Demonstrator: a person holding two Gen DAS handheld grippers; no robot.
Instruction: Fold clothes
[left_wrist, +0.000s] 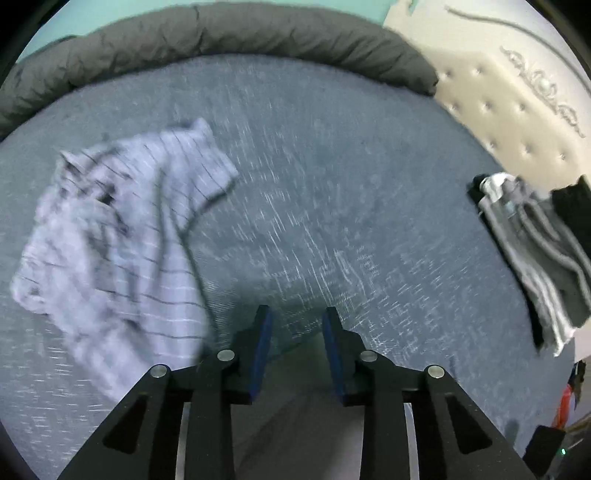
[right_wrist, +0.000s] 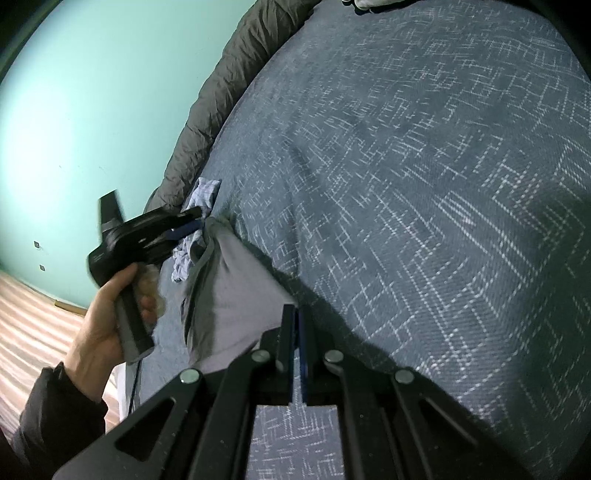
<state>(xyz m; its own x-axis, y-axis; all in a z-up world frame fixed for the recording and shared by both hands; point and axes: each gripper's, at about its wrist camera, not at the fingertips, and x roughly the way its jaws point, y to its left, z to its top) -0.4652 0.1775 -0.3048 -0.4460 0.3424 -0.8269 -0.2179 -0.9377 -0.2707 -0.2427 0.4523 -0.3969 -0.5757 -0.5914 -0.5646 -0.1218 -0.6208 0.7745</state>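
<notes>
A pale grey, thin-striped shirt (left_wrist: 122, 236) lies crumpled on the blue bedspread, blurred.

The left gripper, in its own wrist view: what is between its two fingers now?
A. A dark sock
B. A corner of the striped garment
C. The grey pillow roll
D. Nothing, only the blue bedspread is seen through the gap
D: the left gripper stands open with a clear gap, through which only the blue bedspread shows; the striped garment lies apart, to its left.
</notes>
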